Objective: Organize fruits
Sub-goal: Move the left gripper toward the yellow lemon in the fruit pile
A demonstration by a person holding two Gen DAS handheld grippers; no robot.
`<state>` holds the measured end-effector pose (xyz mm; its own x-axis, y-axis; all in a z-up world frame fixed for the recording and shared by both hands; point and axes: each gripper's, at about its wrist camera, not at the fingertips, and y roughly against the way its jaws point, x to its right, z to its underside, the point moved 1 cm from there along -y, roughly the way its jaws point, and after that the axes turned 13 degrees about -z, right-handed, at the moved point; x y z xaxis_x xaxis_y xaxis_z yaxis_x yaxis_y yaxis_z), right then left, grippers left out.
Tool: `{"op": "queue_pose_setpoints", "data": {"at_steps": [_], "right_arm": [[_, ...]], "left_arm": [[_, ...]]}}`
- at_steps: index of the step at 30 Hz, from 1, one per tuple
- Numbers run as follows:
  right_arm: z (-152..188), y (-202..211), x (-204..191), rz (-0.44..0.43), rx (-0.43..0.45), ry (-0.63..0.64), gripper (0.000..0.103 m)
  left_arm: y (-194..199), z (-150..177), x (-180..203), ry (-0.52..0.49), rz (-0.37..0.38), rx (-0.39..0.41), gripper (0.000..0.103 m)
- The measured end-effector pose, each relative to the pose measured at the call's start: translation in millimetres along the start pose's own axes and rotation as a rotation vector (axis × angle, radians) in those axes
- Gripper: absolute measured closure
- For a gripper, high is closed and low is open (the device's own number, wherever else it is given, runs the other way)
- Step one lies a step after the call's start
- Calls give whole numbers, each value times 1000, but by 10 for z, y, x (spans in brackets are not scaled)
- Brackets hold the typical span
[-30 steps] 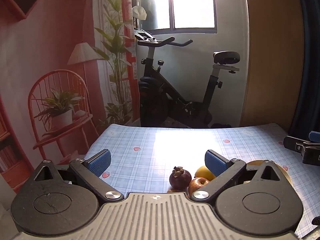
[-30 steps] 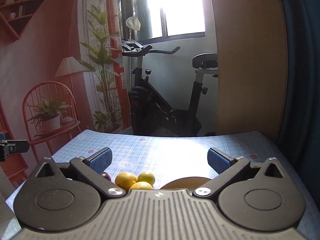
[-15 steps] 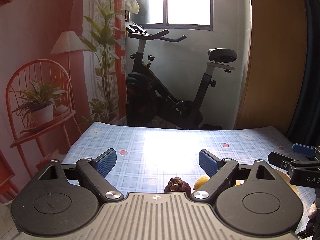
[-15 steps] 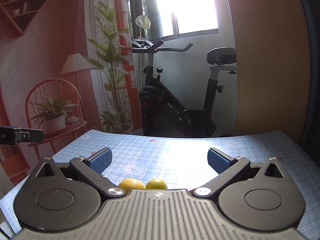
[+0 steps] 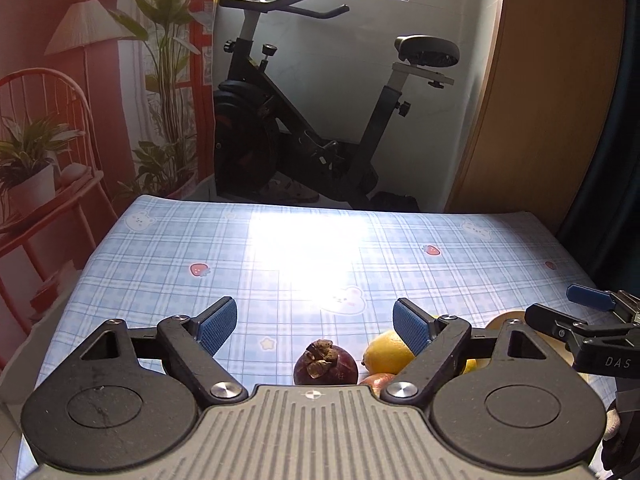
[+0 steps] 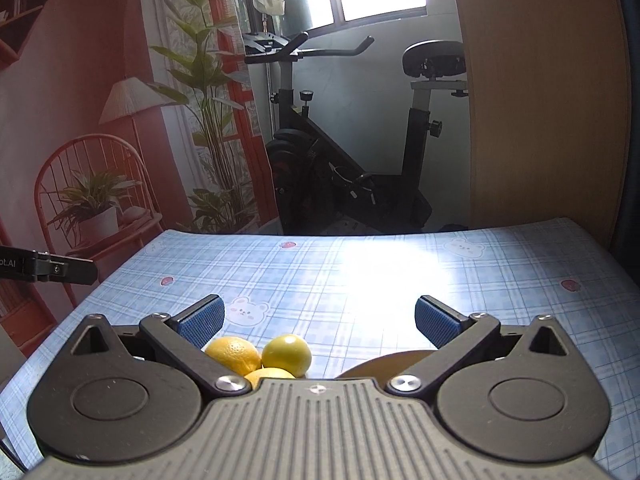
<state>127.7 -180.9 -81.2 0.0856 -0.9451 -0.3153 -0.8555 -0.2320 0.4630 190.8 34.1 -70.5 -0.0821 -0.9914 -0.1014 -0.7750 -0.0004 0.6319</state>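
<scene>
Left tongs [image 5: 314,326]: jaws standing wide apart, nothing gripped; they have just been closing slightly, with only bare cloth and, nearer the camera, a fruit lying in the gap. Blue pads [image 5: 218,324] touching nothing.

Right tongs [image 6: 318,320]: jaws also standing wide open, nothing between the pads, nothing held.

Desk [image 5: 280,248]: covered in a blue checked cloth printed with bears and strawberries; a strong patch of window glare is lying across its middle.

Fruit, left wrist view: a dark purple mangosteen [image 5: 326,366] is sitting on the cloth low in the frame, between the two fingers and close to the tongs' body. Just to its right a yellow lemon [image 5: 386,354] is lying partly behind the right finger, and a reddish fruit [image 5: 376,380] is peeking out below the lemon; its kind cannot be told. A brown rounded edge, possibly a plate [image 5: 504,318], is showing beyond the right finger.

Fruit, right wrist view: three yellow citrus fruits are clustering together, touching, near the left finger. The same brown plate rim is appearing low right of centre, apart from the fruit.

The right tongs are entering the left view at the right edge, tip over the desk.

Background: an exercise bike [image 5: 320,120] standing beyond the desk's far edge.
</scene>
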Motion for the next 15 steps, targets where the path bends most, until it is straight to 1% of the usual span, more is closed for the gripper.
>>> {"op": "queue_pose_setpoints", "data": {"at_steps": [5,6,9,10,12,14,15], "right_arm": [[16,-58,27,-8,-22,38,0],[-16,-98,30,-16,-42,36,0],[45,-212,105,-37,-94,44,0],[61,-244,111,-42,-111,45,0],[95,-297,152,-64,-145,35,1],[124,-324,191,-93,-166,19,1],[135,-336,204,-100,-173,13,2]], "left_arm": [[-213,-66,197,-53,7,-31,16],[-245,-74,232,-65,16,-37,16],[-343,-88,307,-100,39,-46,18],[-375,-85,323,-109,47,-52,20],[-443,-78,343,-118,62,-81,33],[-503,-69,361,-118,70,-107,39],[-533,-61,360,-114,76,-117,40]]}}
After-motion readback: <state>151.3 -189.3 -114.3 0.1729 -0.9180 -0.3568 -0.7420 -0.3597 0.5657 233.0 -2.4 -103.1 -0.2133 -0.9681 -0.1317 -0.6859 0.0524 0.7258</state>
